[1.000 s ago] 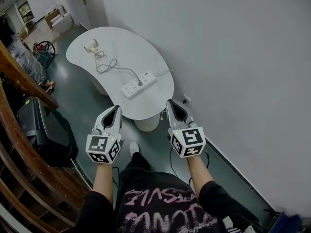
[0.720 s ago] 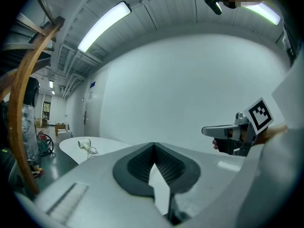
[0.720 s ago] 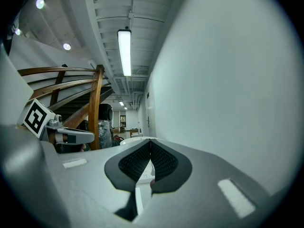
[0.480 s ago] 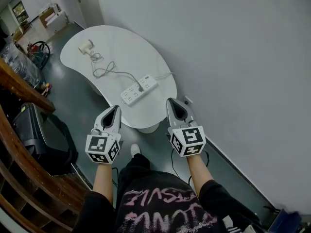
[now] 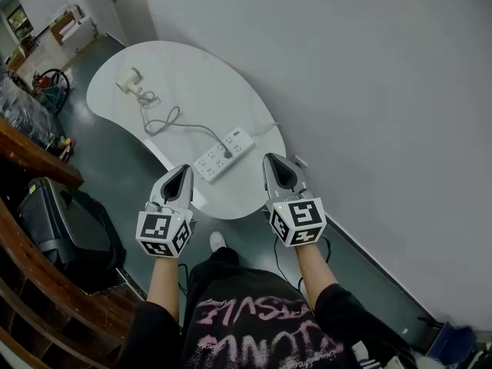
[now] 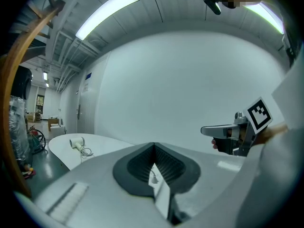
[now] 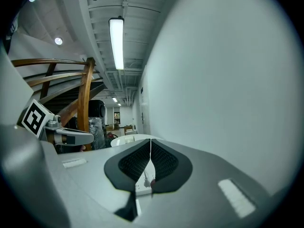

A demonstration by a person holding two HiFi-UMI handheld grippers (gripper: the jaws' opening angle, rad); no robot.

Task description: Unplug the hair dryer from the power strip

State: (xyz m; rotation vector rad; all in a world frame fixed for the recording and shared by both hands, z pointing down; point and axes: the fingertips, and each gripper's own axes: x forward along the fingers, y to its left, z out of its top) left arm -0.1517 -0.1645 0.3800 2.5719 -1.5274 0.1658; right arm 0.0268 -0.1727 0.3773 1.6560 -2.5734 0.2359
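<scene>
A smooth white table (image 5: 207, 75) with a rounded, kidney-like outline fills the upper middle of the head view, set against a plain matte wall. The hair dryer (image 5: 127, 81) lies on its side at the table's upper-left end: a small cream body with a short barrel and a stubby handle. It also shows at the left of the left gripper view (image 6: 76, 143). Its thin grey cord (image 5: 165, 121) coils in loose loops, then runs down and to the right to a dark plug (image 5: 227, 154) seated in the power strip (image 5: 219, 158).

The strip is a long white bar with several sockets. It lies diagonally near the table's lower edge, just above and between the 2 grippers.

The left gripper (image 5: 184, 169) and the right gripper (image 5: 270, 160) are grey moulded shells with black ribbed pads. Each carries 1 marker cube at its back. Both are clenched with nothing between the pads, the tips meeting in each gripper view, and both are apart from the strip. A curved brown wooden rail (image 5: 38, 156) crosses the left edge.
</scene>
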